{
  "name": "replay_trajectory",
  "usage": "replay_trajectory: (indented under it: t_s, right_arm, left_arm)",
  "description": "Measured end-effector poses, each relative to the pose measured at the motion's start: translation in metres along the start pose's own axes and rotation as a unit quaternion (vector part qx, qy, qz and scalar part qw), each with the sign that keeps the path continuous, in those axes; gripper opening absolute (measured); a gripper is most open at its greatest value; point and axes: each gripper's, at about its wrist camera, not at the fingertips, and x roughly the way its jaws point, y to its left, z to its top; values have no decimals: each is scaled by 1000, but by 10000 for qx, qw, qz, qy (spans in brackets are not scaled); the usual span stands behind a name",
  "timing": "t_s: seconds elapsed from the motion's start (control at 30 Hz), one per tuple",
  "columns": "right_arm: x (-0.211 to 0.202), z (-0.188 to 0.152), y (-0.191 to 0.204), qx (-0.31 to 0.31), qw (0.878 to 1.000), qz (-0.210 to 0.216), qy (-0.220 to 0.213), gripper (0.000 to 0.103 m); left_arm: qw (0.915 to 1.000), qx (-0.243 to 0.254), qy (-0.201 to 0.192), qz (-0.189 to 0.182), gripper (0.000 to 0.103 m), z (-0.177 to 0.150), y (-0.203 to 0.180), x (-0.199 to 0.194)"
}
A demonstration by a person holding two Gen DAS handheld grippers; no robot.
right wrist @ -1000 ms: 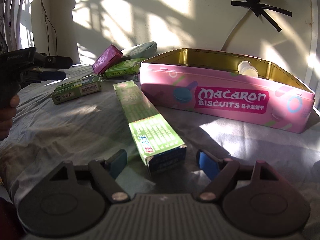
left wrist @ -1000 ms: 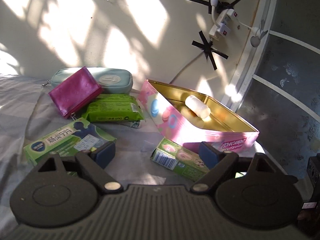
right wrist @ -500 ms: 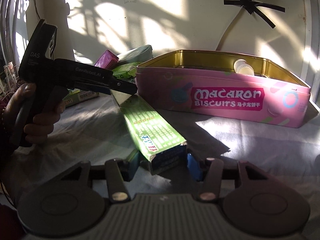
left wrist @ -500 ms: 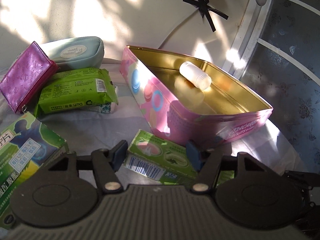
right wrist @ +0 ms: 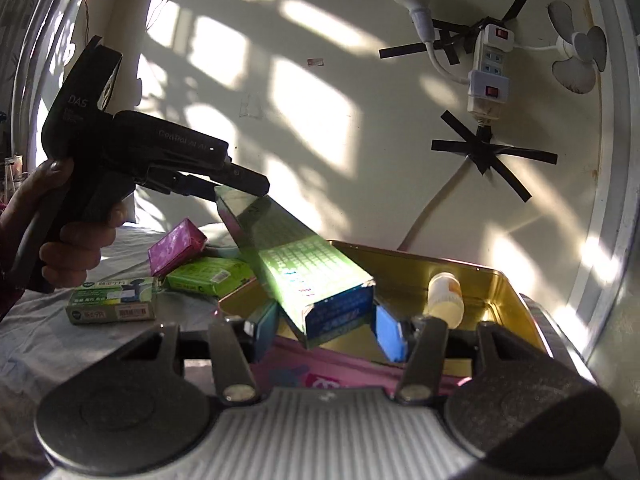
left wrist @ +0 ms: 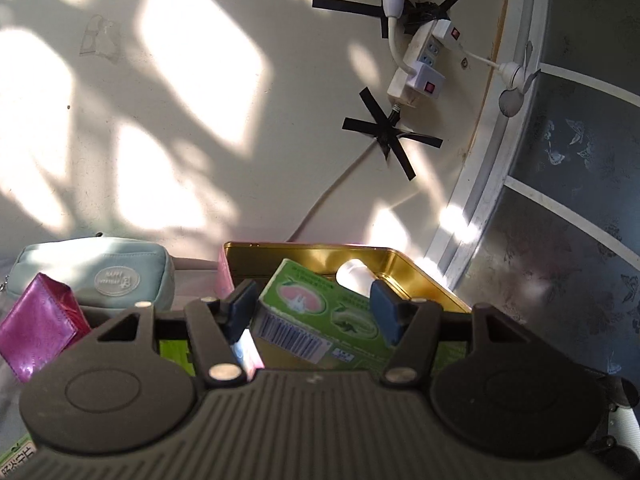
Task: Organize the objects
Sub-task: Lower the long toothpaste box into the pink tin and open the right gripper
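Note:
A long green box [right wrist: 296, 272] is held at both ends, lifted over the pink biscuit tin [right wrist: 492, 280]. My right gripper [right wrist: 326, 326] is shut on its near end. My left gripper [left wrist: 312, 312] is shut on its other end [left wrist: 320, 316]; the left tool also shows in the right wrist view [right wrist: 132, 160]. The tin's gold inside [left wrist: 420, 284] holds a small white bottle [right wrist: 444, 296], also seen in the left wrist view [left wrist: 356, 276].
On the grey cloth left of the tin lie a magenta purse [left wrist: 40, 328], a pale blue pouch [left wrist: 100, 276], a green tissue pack [right wrist: 204, 276] and a green medicine box [right wrist: 112, 300]. A power strip [left wrist: 420, 68] and cable hang on the wall behind.
Both grippers closed on the long green box and raised it off the cloth to above the tin. The left gripper swung in from the left to the box's far end.

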Motion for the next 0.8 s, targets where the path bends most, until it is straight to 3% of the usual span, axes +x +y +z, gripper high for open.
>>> replay_trajectory:
  t_s: [0.17,0.27,0.57,0.8]
  right_arm:
    - [33,-5,-32,238,9984,-442,242,52]
    - [46,-8,-33,343,9950,-873,339,57]
    - [1,-16,1,972,9923,-721,-271,60]
    - [-7,-19,43,1244,9919,-232,-109,60]
  left_arm:
    - [9983,310,319,367,64,-14,-17,60]
    - [9940,497,578,780,64,-24,-26,69]
    - [9866,828,229,1389,71,-45,-33,-20]
    - [9783,506,414,1968,72,-73,6,-65]
